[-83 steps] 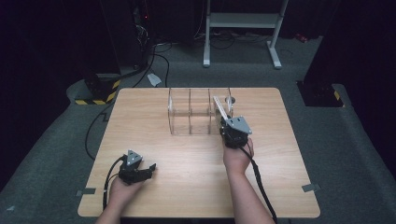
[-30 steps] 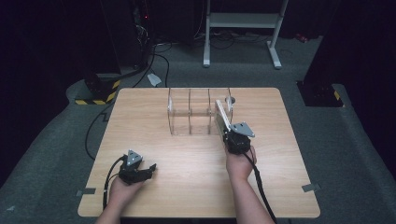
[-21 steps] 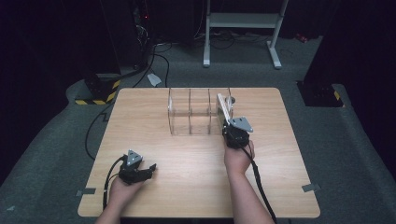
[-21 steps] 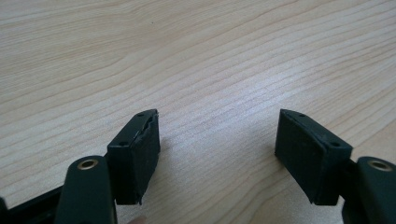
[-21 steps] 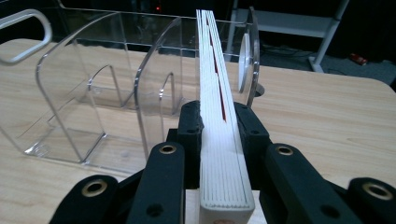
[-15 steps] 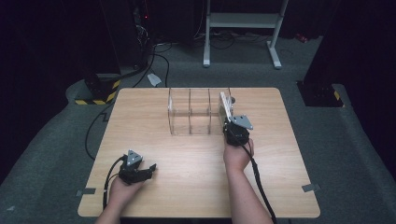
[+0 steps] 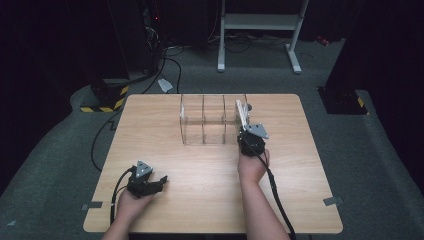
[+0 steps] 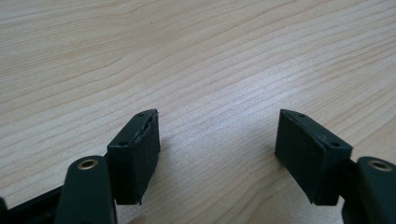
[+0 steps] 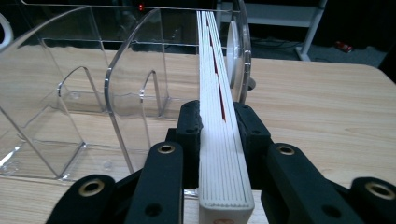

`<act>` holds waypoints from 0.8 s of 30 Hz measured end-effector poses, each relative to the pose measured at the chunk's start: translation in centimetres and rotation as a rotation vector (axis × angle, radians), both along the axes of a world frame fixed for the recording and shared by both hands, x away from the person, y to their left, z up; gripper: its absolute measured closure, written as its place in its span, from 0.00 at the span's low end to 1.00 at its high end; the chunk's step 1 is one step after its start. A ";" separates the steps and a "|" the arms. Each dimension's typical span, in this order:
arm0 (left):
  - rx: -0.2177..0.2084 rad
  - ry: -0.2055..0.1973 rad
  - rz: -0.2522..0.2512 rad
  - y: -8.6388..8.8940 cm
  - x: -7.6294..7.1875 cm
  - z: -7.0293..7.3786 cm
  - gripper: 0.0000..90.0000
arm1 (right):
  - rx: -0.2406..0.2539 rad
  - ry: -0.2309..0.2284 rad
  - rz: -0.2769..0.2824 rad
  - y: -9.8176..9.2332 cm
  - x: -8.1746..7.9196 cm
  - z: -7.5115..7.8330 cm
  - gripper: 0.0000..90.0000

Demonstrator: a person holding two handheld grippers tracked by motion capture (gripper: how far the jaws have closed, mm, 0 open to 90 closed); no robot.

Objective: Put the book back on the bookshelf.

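High view shows the right gripper (image 7: 243,127) clamped on a white book (image 7: 241,113), now moved up into the right slot of the clear rack (image 7: 205,120). The left gripper (image 7: 159,181) stays apart, low over the table (image 7: 300,170).

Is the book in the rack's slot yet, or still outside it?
Partly in. The right gripper clamps the book upright on edge; its far end sits between the rack's last dividers, near end still outside.
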State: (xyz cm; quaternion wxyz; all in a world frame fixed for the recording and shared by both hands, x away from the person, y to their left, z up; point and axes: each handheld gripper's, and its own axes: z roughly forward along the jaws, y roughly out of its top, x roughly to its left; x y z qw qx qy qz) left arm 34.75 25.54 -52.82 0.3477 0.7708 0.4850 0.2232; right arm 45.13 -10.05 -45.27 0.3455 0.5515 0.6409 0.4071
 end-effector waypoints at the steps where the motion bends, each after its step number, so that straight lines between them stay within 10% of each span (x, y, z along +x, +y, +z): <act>1: 0.000 0.000 0.000 0.0 0.0 0.0 0.34 | 0.004 0.001 0.003 0.0 0.0 0.0 0.78; 24: 0.001 -0.001 -0.006 0.0 0.0 0.0 0.34 | 0.050 -0.004 0.124 -2.3 -4.6 -1.7 0.64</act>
